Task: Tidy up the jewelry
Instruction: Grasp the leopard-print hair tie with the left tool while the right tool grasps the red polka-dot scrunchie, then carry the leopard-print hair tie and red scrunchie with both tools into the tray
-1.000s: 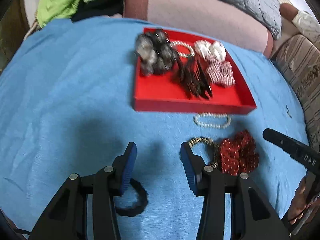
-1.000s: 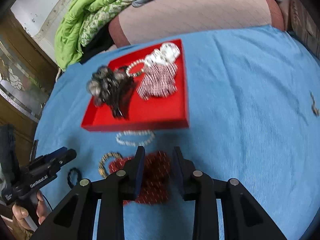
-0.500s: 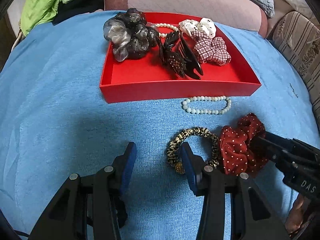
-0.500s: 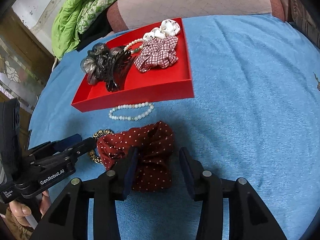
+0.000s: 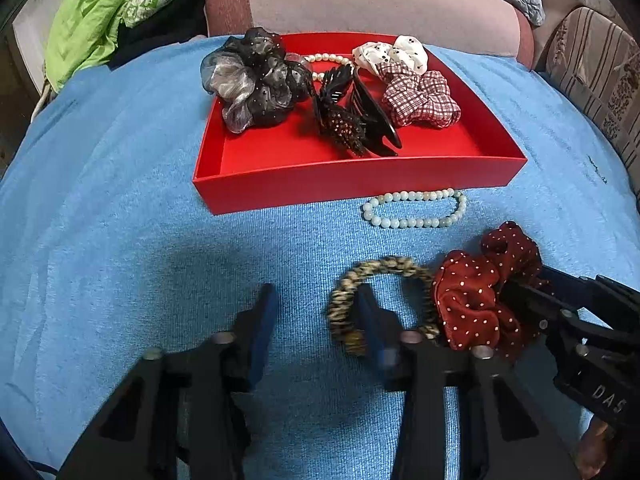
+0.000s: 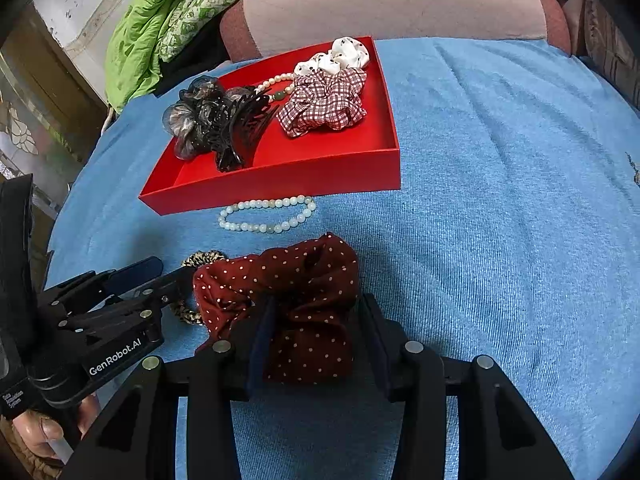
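The right gripper (image 6: 316,336) is spread around the red polka-dot scrunchie (image 6: 296,304) on the blue towel (image 6: 500,220), positioned for transfer into the red tray (image 6: 280,176). The left gripper (image 5: 316,320), also spread, straddles the leopard-print hair tie (image 5: 380,268).

Home bedroom: blue bedspread (image 5: 120,200), pink bolster (image 5: 360,4), green quilt (image 6: 160,20)

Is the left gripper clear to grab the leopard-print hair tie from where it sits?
Probably yes. The left gripper is open, one finger already inside the leopard-print hair tie. The red dotted scrunchie touches its far side, beyond the jaws.
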Action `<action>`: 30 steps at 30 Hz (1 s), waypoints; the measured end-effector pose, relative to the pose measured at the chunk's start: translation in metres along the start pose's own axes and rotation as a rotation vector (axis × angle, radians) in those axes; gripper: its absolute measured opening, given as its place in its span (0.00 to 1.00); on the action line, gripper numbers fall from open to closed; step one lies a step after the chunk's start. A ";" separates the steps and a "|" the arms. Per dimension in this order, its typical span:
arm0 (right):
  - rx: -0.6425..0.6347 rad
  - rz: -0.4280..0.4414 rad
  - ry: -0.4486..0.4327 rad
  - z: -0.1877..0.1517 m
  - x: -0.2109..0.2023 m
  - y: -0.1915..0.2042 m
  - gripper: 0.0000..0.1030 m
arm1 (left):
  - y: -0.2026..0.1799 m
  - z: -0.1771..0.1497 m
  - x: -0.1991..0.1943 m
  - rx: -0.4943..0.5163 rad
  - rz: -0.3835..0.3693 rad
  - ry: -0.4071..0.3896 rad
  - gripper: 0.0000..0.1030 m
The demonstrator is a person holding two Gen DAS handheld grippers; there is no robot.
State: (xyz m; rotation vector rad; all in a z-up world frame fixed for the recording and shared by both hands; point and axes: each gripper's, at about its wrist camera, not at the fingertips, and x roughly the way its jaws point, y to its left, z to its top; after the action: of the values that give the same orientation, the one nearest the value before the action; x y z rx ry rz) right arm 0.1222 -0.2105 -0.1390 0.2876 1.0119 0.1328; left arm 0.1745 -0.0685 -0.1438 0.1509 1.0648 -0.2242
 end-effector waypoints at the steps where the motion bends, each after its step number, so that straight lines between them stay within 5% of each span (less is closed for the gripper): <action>1: -0.002 -0.008 -0.004 -0.001 0.000 0.001 0.45 | -0.001 0.000 -0.001 0.002 0.004 -0.001 0.18; 2: -0.004 -0.017 -0.008 -0.001 0.001 0.002 0.43 | -0.002 0.000 -0.001 0.002 0.002 0.002 0.09; 8: 0.000 -0.047 -0.013 -0.001 0.000 0.001 0.11 | 0.001 0.000 -0.007 -0.019 -0.014 0.017 0.06; 30: 0.038 0.005 -0.064 0.002 -0.035 0.000 0.07 | -0.011 0.003 -0.054 -0.010 -0.053 -0.058 0.06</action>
State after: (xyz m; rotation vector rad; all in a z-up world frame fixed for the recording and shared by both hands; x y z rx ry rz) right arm 0.1056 -0.2196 -0.1090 0.3274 0.9509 0.1079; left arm 0.1489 -0.0742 -0.0948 0.1067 1.0131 -0.2701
